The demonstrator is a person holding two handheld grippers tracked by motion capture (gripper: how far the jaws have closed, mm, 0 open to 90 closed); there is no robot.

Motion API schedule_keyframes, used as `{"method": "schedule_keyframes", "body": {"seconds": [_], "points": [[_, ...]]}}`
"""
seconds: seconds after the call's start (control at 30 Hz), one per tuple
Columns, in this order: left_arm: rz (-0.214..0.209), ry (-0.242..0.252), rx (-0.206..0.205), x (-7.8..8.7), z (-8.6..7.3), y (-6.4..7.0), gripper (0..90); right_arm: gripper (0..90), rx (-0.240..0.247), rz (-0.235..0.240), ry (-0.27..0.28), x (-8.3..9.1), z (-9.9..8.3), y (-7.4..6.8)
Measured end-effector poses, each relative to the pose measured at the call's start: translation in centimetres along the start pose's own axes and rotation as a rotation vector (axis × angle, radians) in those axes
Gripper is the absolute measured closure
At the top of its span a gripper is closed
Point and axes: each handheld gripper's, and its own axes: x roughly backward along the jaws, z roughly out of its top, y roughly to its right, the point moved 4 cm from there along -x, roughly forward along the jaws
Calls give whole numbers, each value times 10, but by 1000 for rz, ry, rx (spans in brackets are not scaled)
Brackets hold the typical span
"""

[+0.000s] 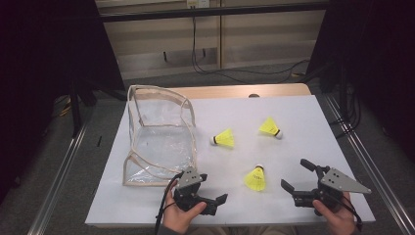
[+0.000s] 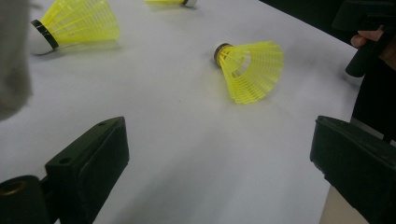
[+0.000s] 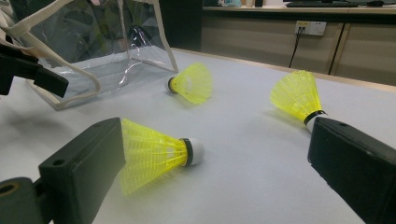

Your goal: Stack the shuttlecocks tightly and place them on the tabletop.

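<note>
Between the wide-apart black jaws of the right hand-held gripper (image 3: pixel 217 172), one yellow shuttlecock (image 3: pixel 156 154) lies on the white tabletop (image 3: pixel 252 186), two more (image 3: pixel 191 83) (image 3: pixel 299 95) rest beyond at centre and right, and a clear bag (image 3: pixel 88 51) stands upper left.

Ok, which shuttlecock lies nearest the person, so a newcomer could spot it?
Start from the clear bag on the white table, then come right and toward the person. The shuttlecock lies between the two tongs, closest to the near edge, with its cork pointing away.
</note>
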Motion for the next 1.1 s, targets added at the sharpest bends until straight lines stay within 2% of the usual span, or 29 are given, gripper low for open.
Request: {"method": "schedule_keyframes", "body": {"seconds": [0.53,0.7,1.1], "points": [[5,-3,0,14,-7,-4,46,35,-2,1,-2,-1,0,0],[25,5,6,21,-10,-9,43,35,-1,1,-2,-1,0,0],[36,13,11,35,-13,-18,41,35,1,3,-6,-2,-1,-1]]}}
